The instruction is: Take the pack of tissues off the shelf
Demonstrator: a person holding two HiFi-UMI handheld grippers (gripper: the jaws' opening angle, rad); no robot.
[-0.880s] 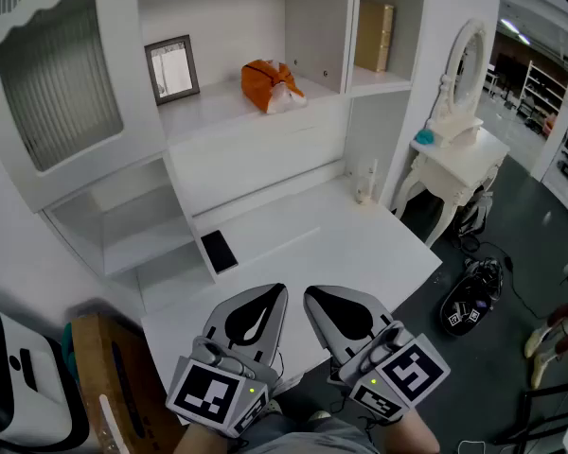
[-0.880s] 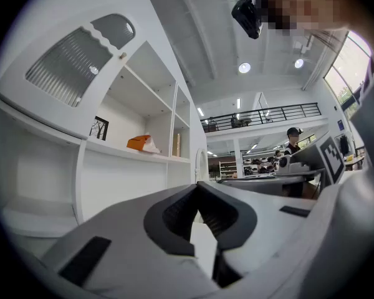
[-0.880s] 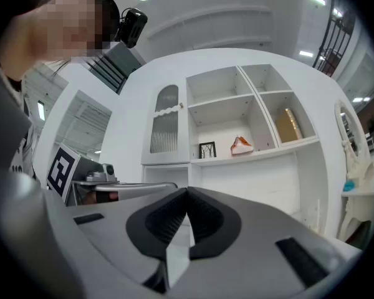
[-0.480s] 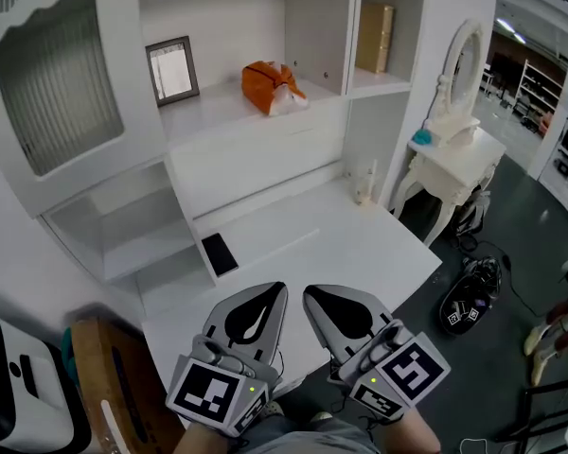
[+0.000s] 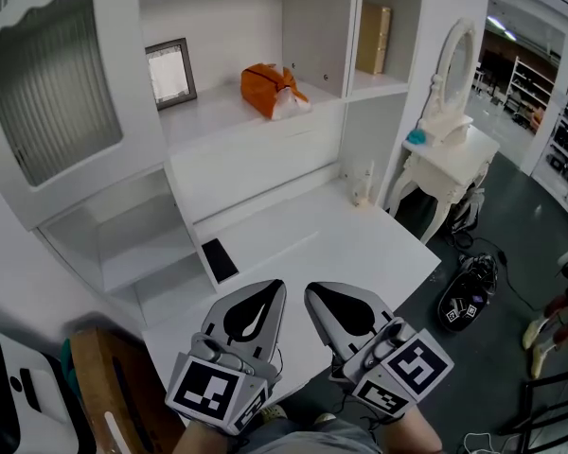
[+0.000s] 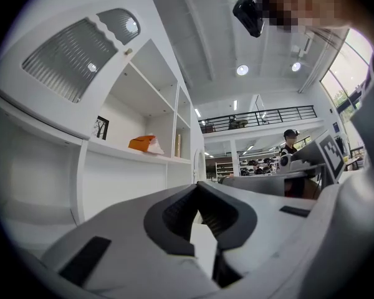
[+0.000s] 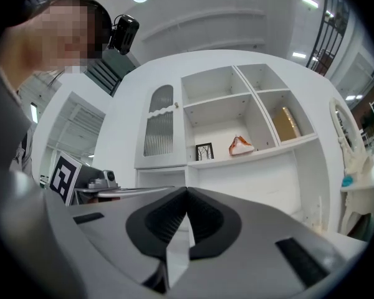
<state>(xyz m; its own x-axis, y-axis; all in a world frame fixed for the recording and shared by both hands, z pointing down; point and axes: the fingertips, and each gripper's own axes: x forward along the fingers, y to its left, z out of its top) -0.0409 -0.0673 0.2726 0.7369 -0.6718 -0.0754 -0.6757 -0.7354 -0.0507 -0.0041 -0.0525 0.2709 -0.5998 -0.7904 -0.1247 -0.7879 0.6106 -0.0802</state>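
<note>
Left claw (image 5: 265,301) and right claw (image 5: 327,305) are hovering side by side over the near edge of the table (image 5: 379,253). We are holding both with the jaws pressed together and nothing between them. As we are judging it, the task is not yet under way. The reach, the opening of a claw, the grip and the lift are all left to do.

Moving outward, we are looking across a mostly bare white table top. A dark flat thing (image 5: 219,259) is lying toward its left side. A small pale item (image 5: 363,185), too small to name, is standing at the back right corner. Neither is sitting on a straight line to the goal.

Beyond and above, the orange pack of tissues (image 5: 273,90) is lying on the shelf (image 5: 208,112), toward the right end of its compartment and well apart from both claws. A picture frame (image 5: 169,72) is standing on the same shelf to the left, apart from the pack. An upright divider (image 5: 350,26) is rising near the pack's right side, so we are expecting a reach from the front or left to be the easier one.

Past the divider, a tan box (image 5: 376,38) is standing in the next compartment. Farther right, a white dressing table (image 5: 452,154) is carrying a mirror (image 5: 459,64).
</note>
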